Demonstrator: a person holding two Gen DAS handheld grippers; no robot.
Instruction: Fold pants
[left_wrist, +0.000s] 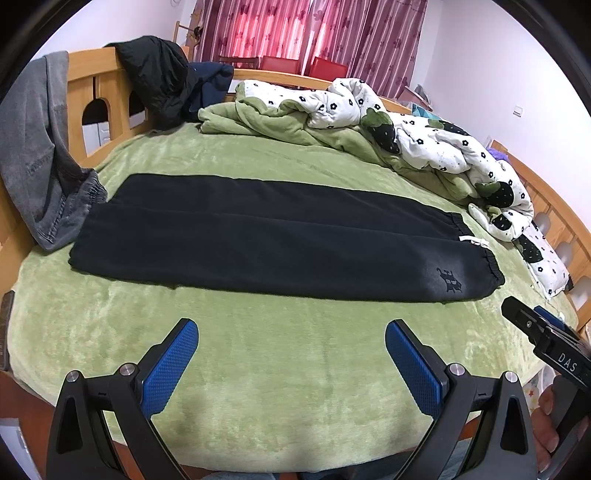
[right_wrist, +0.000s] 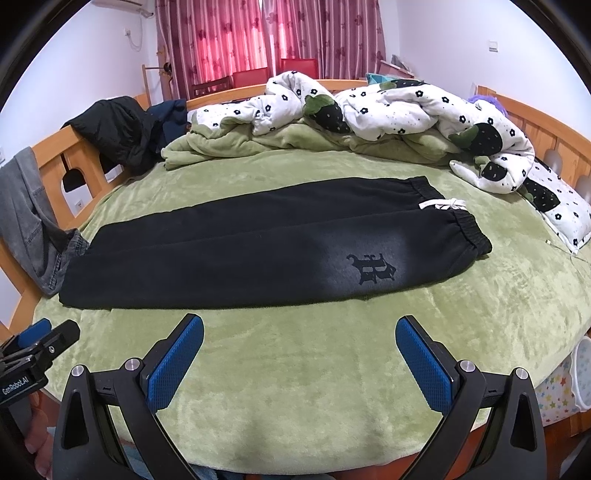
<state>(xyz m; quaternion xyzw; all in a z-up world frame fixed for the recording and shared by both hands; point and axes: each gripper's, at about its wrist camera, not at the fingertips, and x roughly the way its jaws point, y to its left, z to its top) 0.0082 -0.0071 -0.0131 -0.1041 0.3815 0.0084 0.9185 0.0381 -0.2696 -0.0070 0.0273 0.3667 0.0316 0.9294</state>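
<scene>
A pair of black pants (left_wrist: 280, 236) is laid flat across the middle of the bed (left_wrist: 258, 369), folded lengthwise with one leg over the other. The elastic waistband with its white drawstring (right_wrist: 441, 204) is turned toward the bed's right edge, and the leg ends reach toward the left edge. A dark emblem (right_wrist: 371, 267) is printed on the upper layer near the waistband.

The left gripper (left_wrist: 291, 354) is held above the bare green blanket at the near edge, its blue-padded jaws spread wide with nothing between them. The right gripper (right_wrist: 299, 349) is held likewise over the near edge, jaws wide and empty. Neither is touching the pants.

Along the far edge a rumpled quilt (right_wrist: 388, 107), white with black flowers and green on its underside, is heaped. A grey garment (left_wrist: 37, 155) is draped over the wooden frame at the left edge, its hem resting just beside the leg ends. A black jacket (left_wrist: 155, 81) is hung over the frame at the far left corner. Red curtains (right_wrist: 266, 33) are seen behind the bed. No containers can be made out on the bed.
</scene>
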